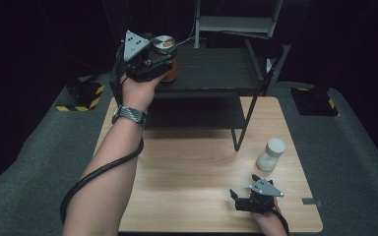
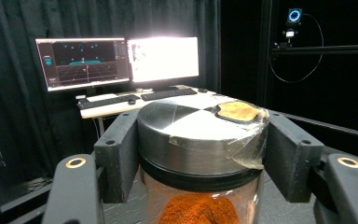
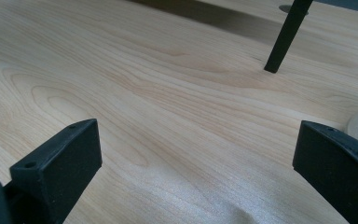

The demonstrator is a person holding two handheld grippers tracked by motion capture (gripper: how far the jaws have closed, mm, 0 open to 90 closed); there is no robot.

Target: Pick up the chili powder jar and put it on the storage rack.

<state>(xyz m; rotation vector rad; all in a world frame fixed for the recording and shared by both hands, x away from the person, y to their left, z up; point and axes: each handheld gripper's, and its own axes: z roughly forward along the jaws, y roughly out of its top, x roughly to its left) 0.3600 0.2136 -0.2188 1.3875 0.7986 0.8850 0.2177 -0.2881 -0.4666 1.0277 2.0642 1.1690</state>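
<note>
Left claw (image 2: pixel 200 154) pinches a round glass jar (image 2: pixel 200 205) of orange powder under its brushed-metal lid (image 2: pixel 186 130).

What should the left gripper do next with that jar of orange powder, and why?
Probably lower the jar onto the black shelf and let go. The left gripper is shut on it just below the metal lid, at the shelf's top level; the right gripper rests open on the table.

A light wooden table (image 1: pixel 192 167) carries a black shelf rack (image 1: pixel 211 73), whose slanted leg (image 3: pixel 286 35) meets the wood ahead of the right gripper (image 1: pixel 248 199). A white-capped bottle (image 1: pixel 271 154) stands on the table just beyond that gripper, which rests low near the front edge.
</note>
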